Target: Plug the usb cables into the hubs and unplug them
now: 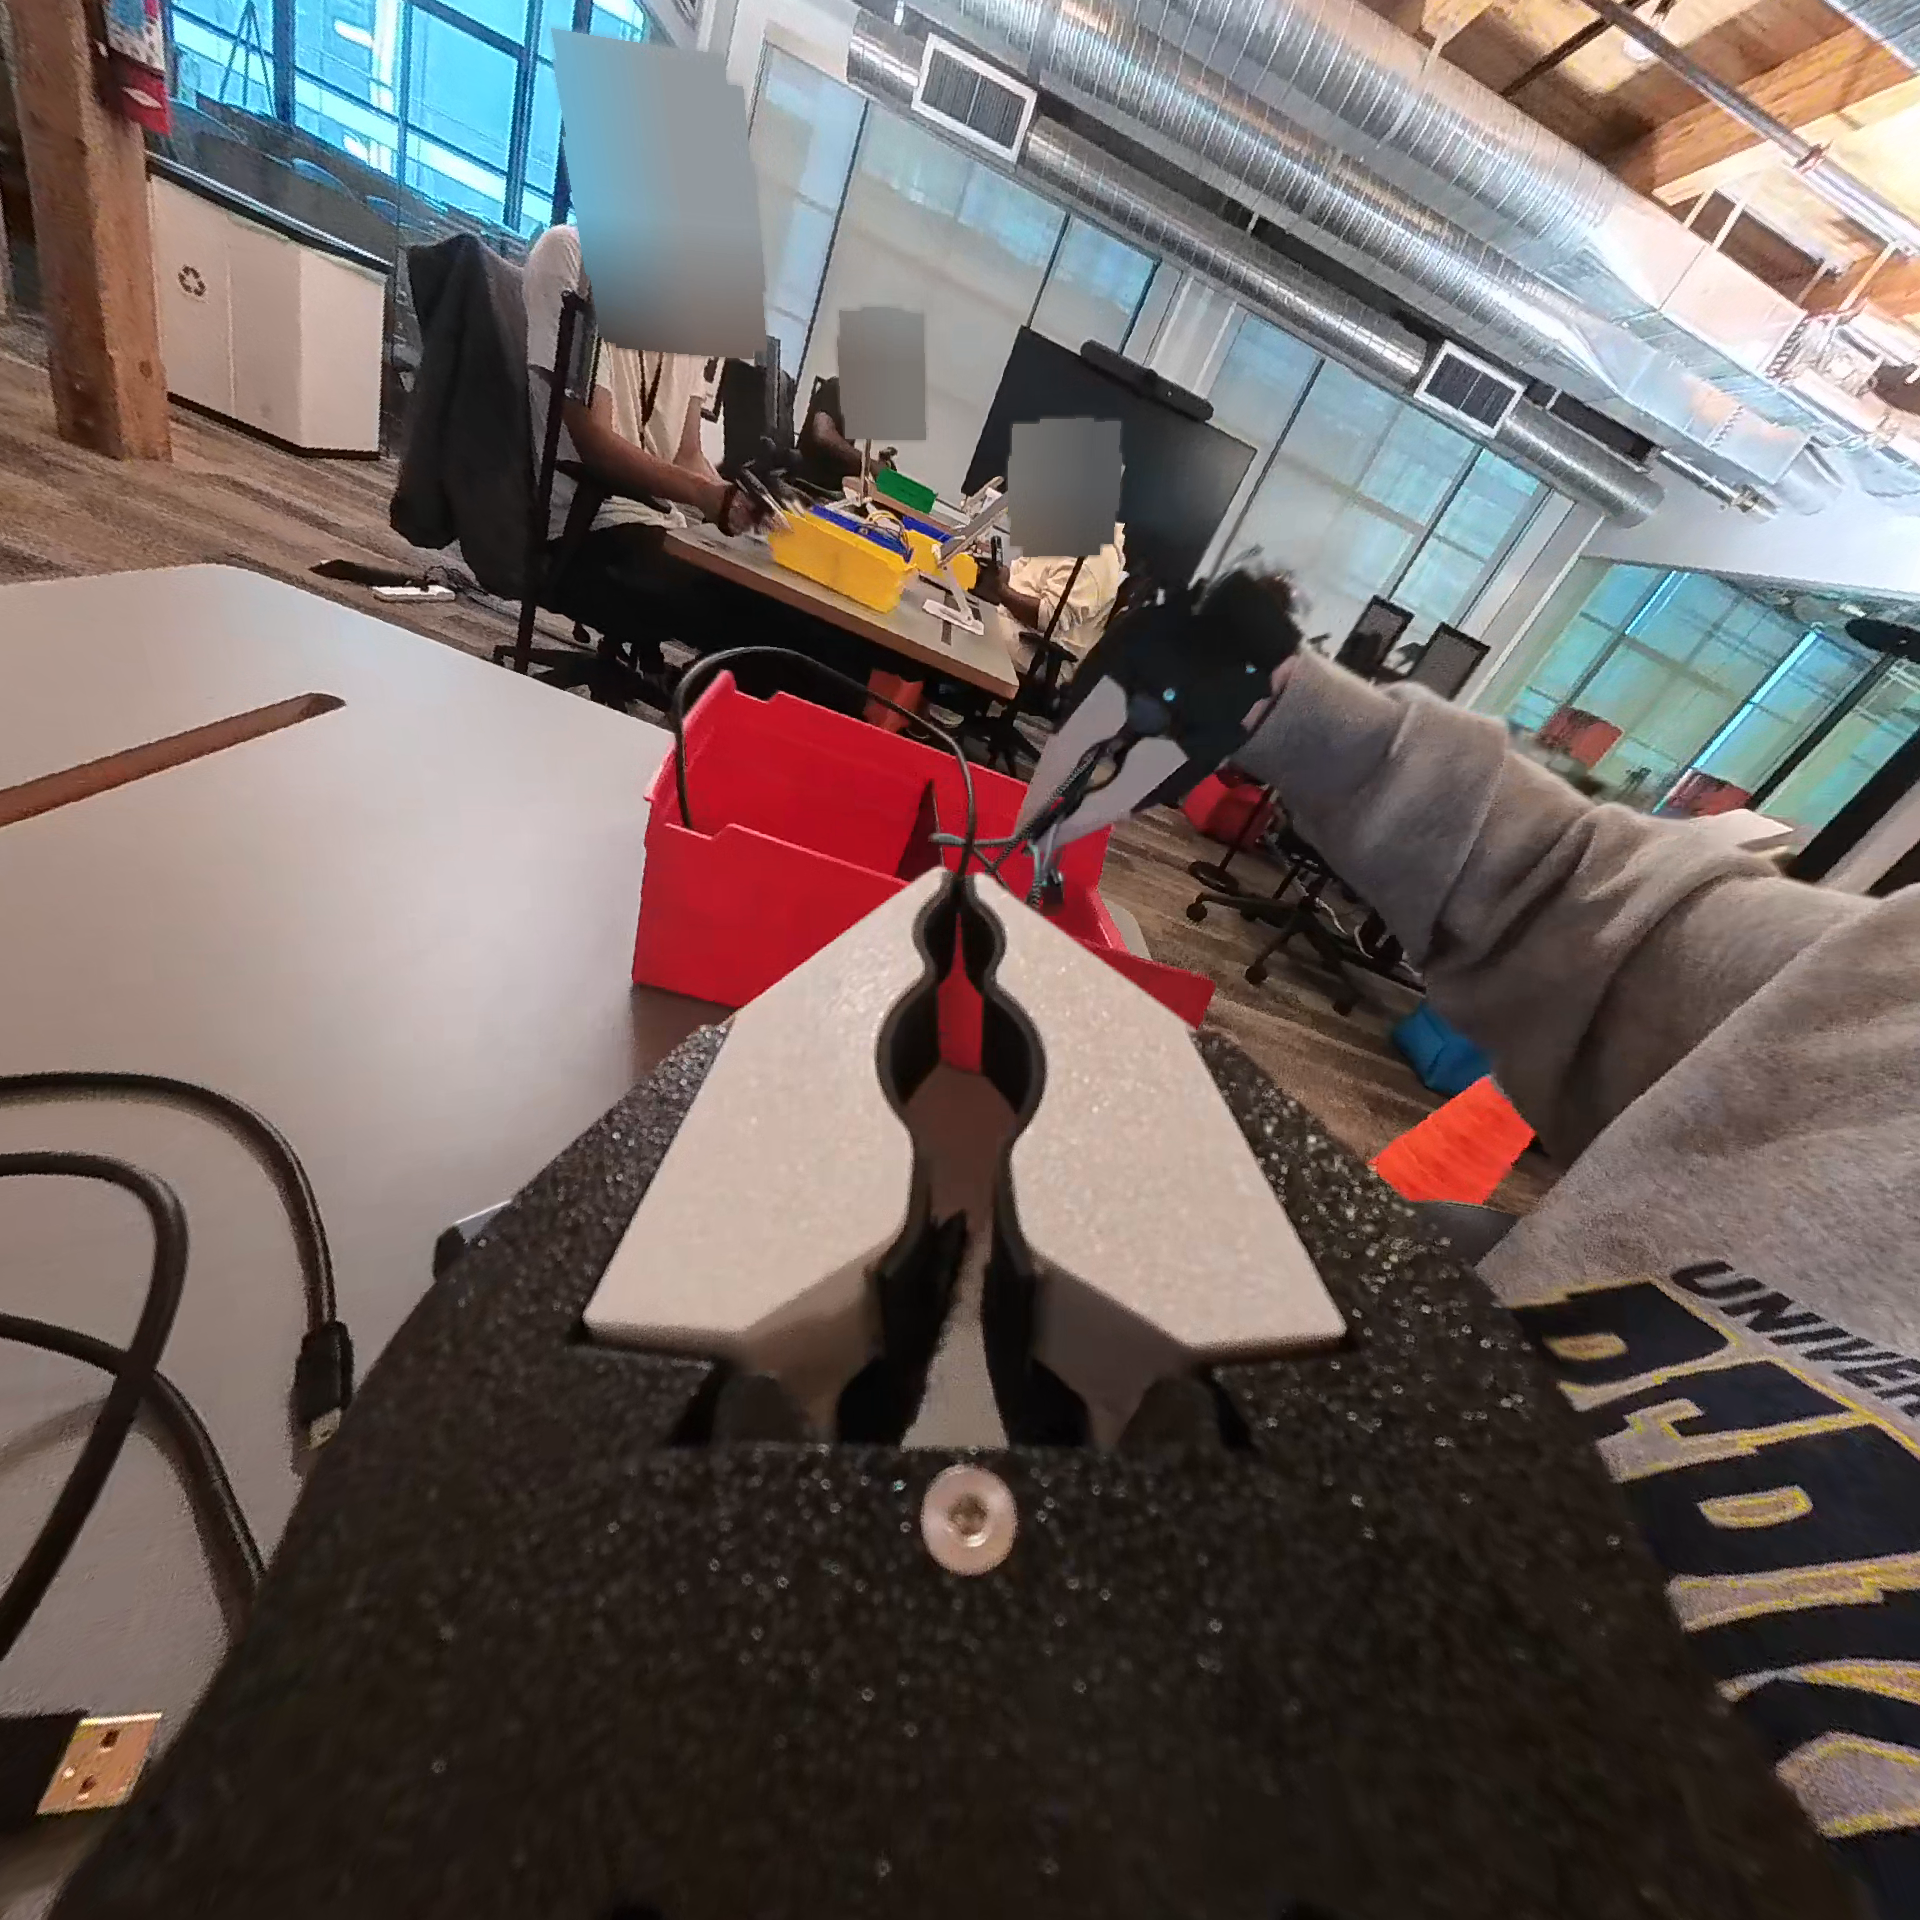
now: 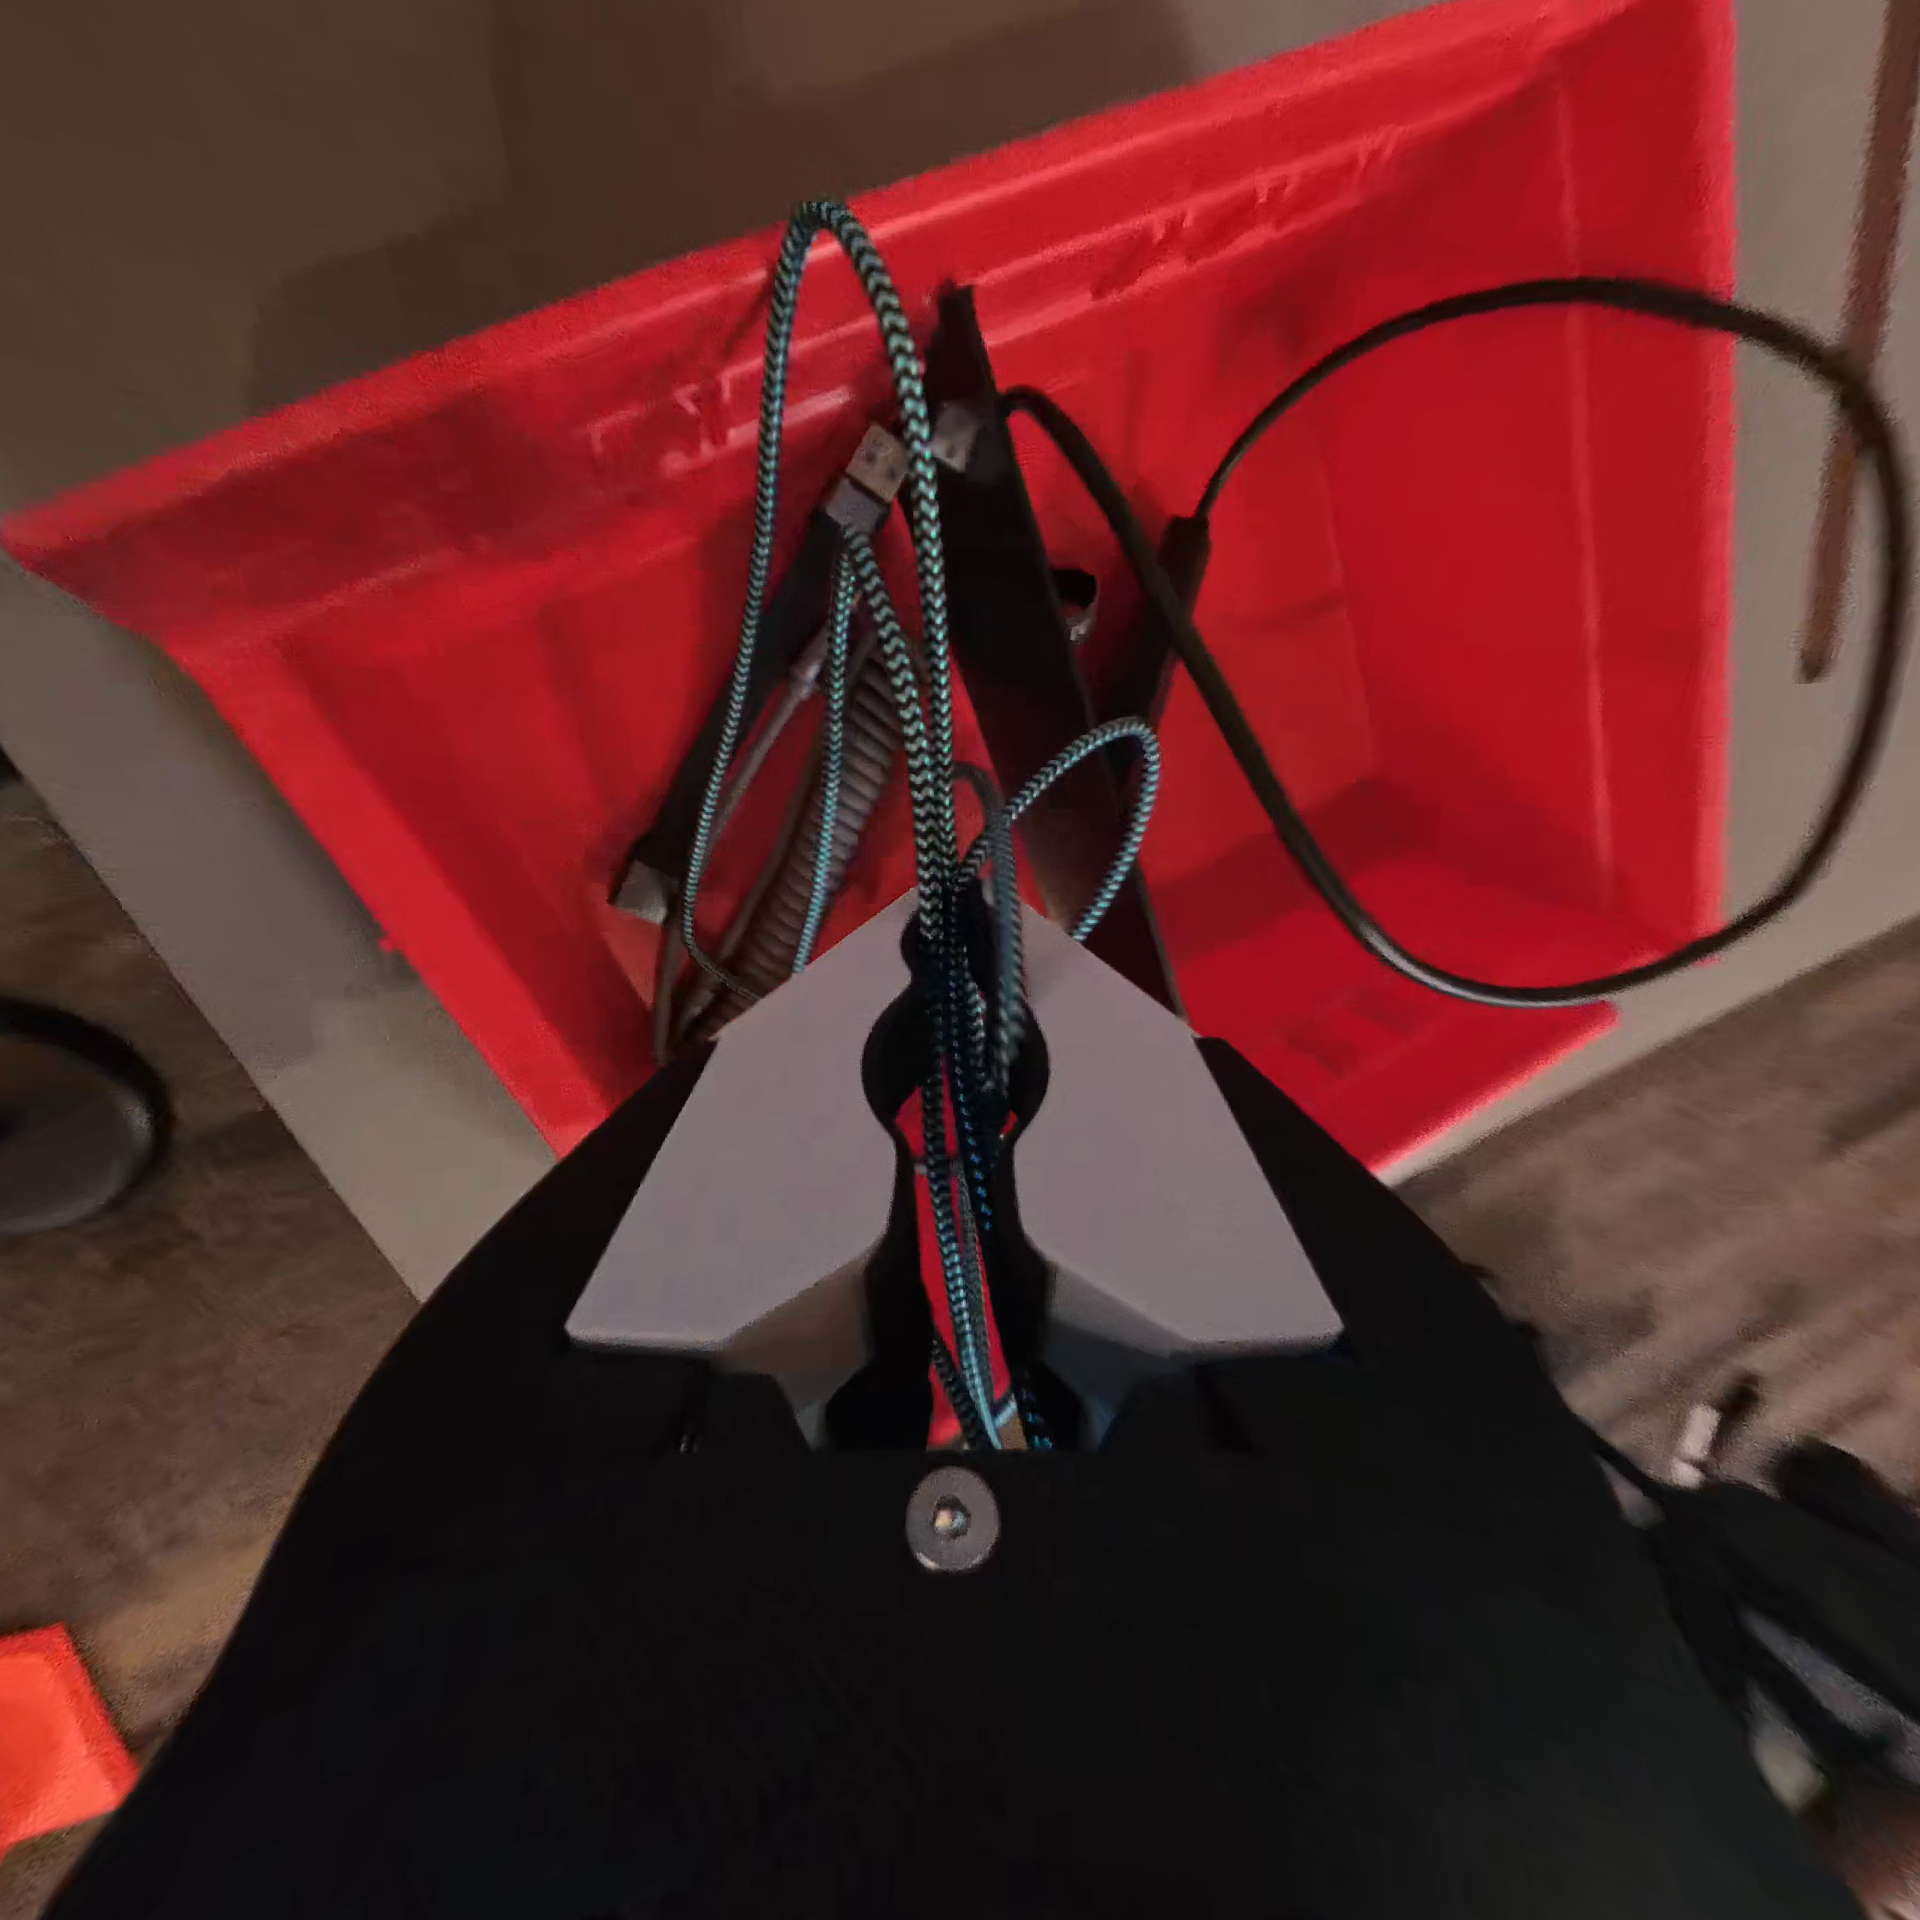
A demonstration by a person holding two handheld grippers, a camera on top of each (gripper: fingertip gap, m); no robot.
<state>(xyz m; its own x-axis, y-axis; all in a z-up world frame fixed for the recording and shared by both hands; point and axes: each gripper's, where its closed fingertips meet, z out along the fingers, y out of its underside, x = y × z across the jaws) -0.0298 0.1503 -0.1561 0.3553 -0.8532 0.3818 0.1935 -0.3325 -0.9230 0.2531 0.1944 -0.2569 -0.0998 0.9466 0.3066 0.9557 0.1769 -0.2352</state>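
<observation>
The left gripper (image 1: 961, 883) fills the bottom of its view. Its two grey tongs are pressed together at the tips, with a thin black cable (image 1: 727, 665) running up from just past them. I cannot tell if the tongs are pinching that cable or if it only passes behind them.

The right gripper (image 2: 961, 925) is above the red bin (image 2: 1455, 520) at the edge of the table (image 1: 312, 831). Its tongs are clamped on a bunch of teal-and-black braided cable (image 2: 914, 582) — the strands run right through the gap between them. More cables hang below in a tangle, with a grey plug (image 2: 873, 473) near the top. A long black loop (image 2: 1351, 343) swings out to the side. Down in the bin stands a dark flat piece that may be a hub, but it is too blurry to say.

More black cables (image 1: 156, 1247) lie on the table beside the left gripper, and one USB plug (image 1: 99, 1761) with a gold end sits at the corner.

I think the step in hand is getting the cables out of the bin. Nothing looks plugged in yet.

The next move looks tricky, because the bunch is knotted up. One cable has to come free from the rest — a slow pull is best. Then one gripper must grab that cable close to its plug, so the plug can point straight at a hub slot.
</observation>
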